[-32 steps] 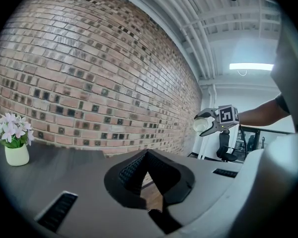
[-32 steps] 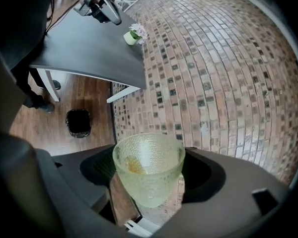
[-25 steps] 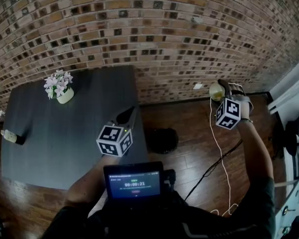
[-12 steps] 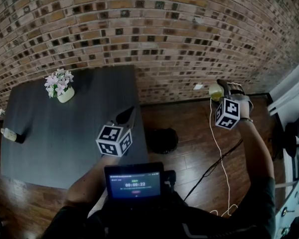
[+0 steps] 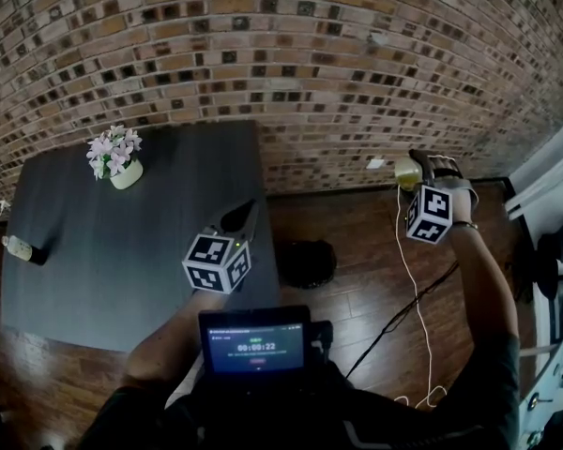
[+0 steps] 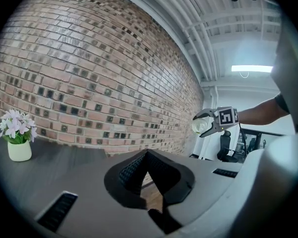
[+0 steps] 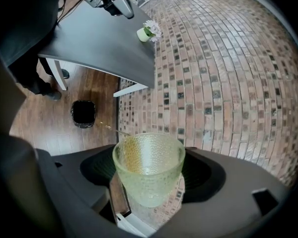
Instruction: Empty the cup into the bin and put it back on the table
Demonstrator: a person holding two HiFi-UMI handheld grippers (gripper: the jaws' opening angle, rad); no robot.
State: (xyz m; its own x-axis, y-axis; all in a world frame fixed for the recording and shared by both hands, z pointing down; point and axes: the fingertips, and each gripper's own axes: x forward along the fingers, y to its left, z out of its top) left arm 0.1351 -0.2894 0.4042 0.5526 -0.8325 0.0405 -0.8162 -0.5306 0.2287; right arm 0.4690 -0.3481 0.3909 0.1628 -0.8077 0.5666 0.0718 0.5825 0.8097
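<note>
**Cup far from bin**

Head view: the right gripper (image 5: 418, 169) holds the cup (image 5: 407, 172) well apart from the bin (image 5: 307, 263) and the table (image 5: 122, 251); tipped here, it would spill on the floor (image 5: 366, 251).

Left gripper view: the left gripper (image 6: 147, 153) is closed, empty.

Right gripper view: wide jaws pinch the glass, perhaps already empty; a slip drops it.

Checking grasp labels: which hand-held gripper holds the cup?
The right hand-held gripper, out over the floor, clamps the cup; the left hand-held gripper, by the table, is shut and empty.

left gripper (image 6: 148, 154), jaws together, is hovering over the bench (image 6: 72, 152); beyond, the right gripper (image 6: 198, 126) is holding a cup (image 6: 197, 124).
</note>
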